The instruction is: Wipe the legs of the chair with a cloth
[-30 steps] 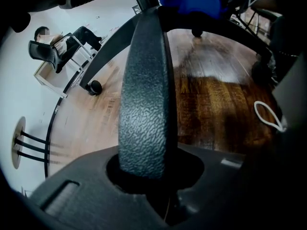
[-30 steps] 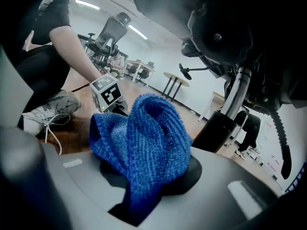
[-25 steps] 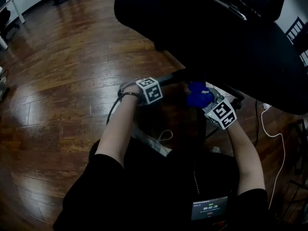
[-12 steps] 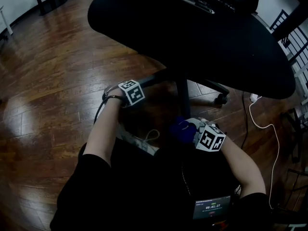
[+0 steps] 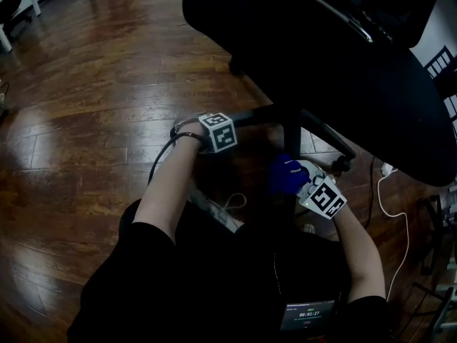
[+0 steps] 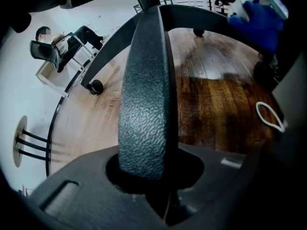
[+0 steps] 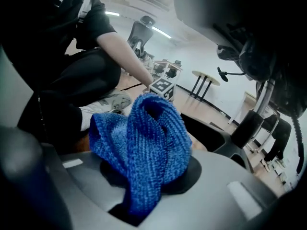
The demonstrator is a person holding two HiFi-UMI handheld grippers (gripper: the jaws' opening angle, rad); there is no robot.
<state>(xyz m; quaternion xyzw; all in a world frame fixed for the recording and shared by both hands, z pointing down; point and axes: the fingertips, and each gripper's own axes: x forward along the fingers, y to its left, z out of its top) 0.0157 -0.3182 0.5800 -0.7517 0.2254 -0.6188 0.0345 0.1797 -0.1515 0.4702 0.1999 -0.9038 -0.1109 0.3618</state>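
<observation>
Where the cloth lies: the blue cloth (image 7: 144, 147) is bunched in the right gripper (image 7: 144, 198), whose jaws are closed on it. It sits near the centre column (image 5: 291, 136), on the person's side, and seems to touch no leg.
Grip of the left gripper (image 6: 153, 176): clamped around one chair leg (image 6: 144, 95).
Long axis: this leg runs from the centre column outward to the left gripper, crosswise just ahead of the cloth.
Nearer hand: the right one, I judge.
Materials: the leg is dark hard plastic, pebbled and rounded on top. The cloth is soft, ribbed knit. The floor (image 5: 86, 84) is glossy wood.
</observation>
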